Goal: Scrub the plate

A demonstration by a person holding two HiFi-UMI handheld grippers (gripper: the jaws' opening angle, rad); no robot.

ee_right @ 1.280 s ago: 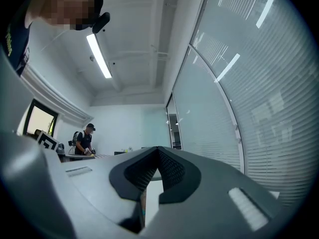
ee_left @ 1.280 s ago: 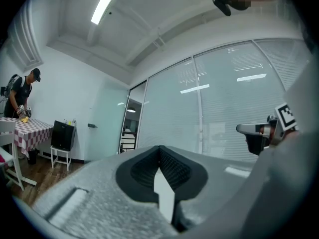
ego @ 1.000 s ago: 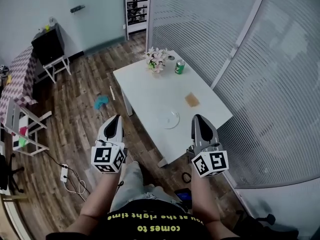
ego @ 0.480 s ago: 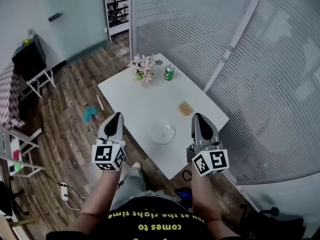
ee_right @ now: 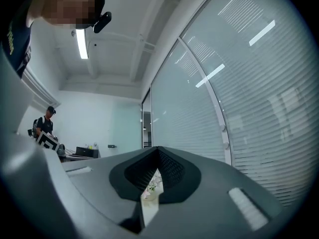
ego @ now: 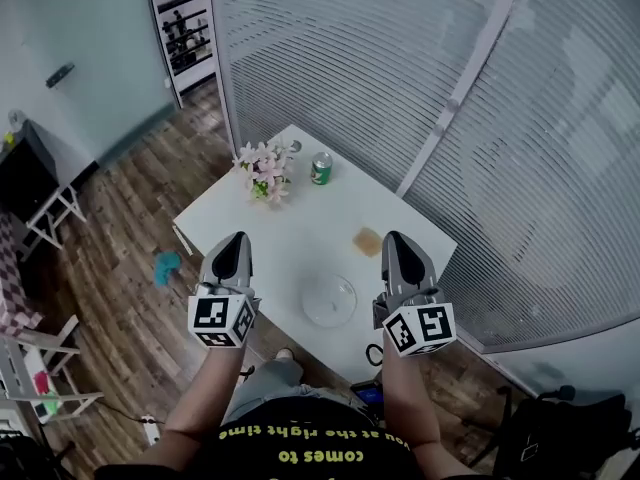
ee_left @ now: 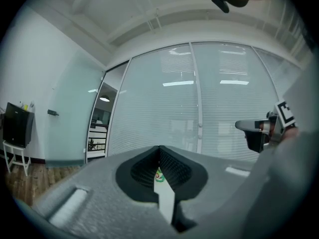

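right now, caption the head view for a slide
Left hand-held gripper and right hand-held gripper, shut and empty, before a white table with plate, tan pad, can, flowers.

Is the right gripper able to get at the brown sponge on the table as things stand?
Probably yes. The brown sponge lies in the open on the table beside the right gripper, with nothing between them; the plate sits aside. The jaws are shut, so they must open first.

Bright, even light from a ceiling lamp (ee_right: 82,44); fisheye edges bend and darken.
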